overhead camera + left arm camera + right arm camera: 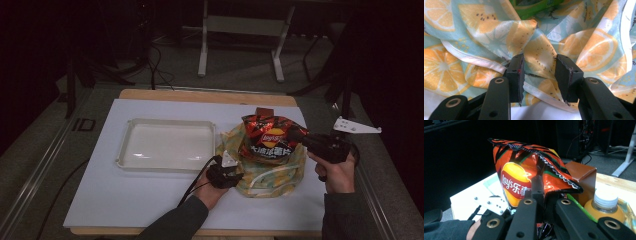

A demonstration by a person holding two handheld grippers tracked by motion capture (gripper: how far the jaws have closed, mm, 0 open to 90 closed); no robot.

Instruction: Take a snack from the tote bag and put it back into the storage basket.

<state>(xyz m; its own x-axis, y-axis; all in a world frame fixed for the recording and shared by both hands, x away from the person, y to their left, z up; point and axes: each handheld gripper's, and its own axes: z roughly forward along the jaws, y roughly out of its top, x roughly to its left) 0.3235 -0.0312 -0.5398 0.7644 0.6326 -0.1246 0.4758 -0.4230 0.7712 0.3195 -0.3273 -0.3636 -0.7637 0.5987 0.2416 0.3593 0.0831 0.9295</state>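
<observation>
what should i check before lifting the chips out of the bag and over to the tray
1. Right gripper shut on the chip bag: ok.
2. Left gripper pinching the fruit-print tote rim: ok, fabric sits between its jaws.
3. Chip bag free of the brown box and juice bottle: cannot tell.
4. Tray bare to receive it: ok.
5. Grip on the crimped edge secure: cannot tell.

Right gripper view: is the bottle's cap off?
No, the white cap sits on the orange bottle beside the brown box.
</observation>
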